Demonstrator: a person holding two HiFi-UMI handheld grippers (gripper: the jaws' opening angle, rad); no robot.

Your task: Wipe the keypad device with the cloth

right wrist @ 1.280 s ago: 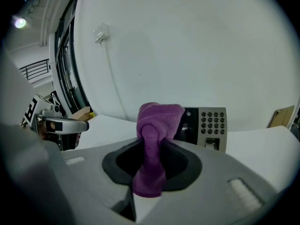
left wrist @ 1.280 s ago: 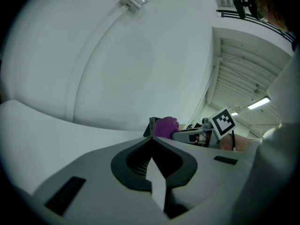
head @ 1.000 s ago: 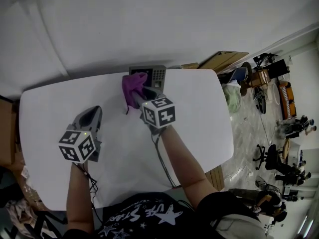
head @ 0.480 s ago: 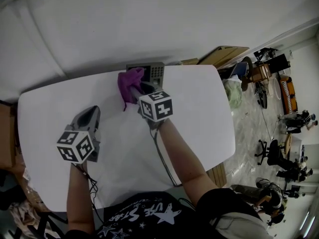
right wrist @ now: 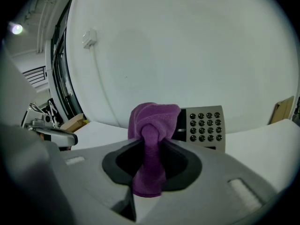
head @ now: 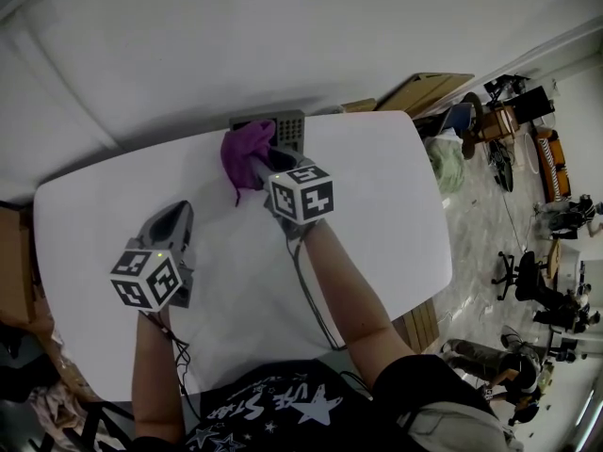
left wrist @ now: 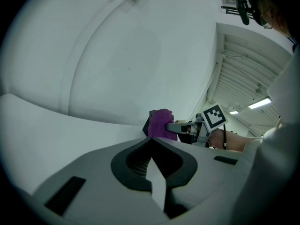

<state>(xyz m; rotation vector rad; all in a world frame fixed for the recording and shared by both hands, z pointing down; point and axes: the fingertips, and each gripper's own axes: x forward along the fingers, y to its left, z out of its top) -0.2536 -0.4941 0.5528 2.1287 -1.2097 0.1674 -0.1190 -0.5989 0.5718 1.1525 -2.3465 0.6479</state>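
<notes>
White counter (head: 377, 215) against a pale wall (head: 283, 36). At its far edge stands the keypad device (right wrist: 205, 127), with the purple cloth (right wrist: 152, 125) bunched against its left side and pinched tight in the right tool (right wrist: 151, 146). Left tool (left wrist: 151, 142) hangs well apart, jaws together, holding nothing.

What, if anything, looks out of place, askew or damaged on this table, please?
Nothing stands out. The keypad device stands at the far edge of the white table with no visible damage. The purple cloth is bunched in the right gripper, in front of the device's left part. The left gripper is shut and empty. No spill shows.
</notes>
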